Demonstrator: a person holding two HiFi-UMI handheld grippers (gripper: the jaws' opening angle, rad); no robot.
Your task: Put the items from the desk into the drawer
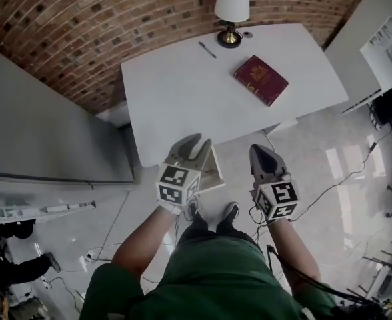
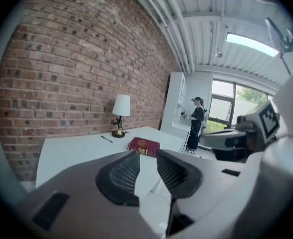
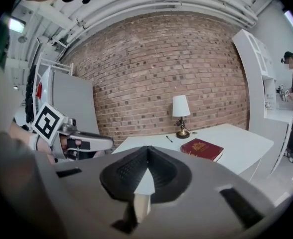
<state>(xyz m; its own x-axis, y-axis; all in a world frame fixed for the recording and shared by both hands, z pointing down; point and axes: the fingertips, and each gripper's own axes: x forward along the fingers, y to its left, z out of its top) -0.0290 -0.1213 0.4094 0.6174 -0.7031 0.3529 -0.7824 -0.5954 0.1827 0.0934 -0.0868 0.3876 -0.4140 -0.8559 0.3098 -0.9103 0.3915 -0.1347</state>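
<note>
Left gripper (image 2: 147,154) jaws half apart, empty; right gripper (image 3: 147,151) jaws together, empty; book (image 1: 261,79) on desk (image 1: 176,92).

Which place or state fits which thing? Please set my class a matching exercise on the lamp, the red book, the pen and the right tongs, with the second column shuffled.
Column one:
1. lamp
2. red book
3. pen
4. right tongs

Column two:
A. lies flat on the right part of the desk
B. shut, tips together, nothing held
C. stands upright at the desk's far edge
D. thin and dark, lies near the lamp's foot

Pairs: 1-C, 2-A, 3-D, 4-B.
</note>
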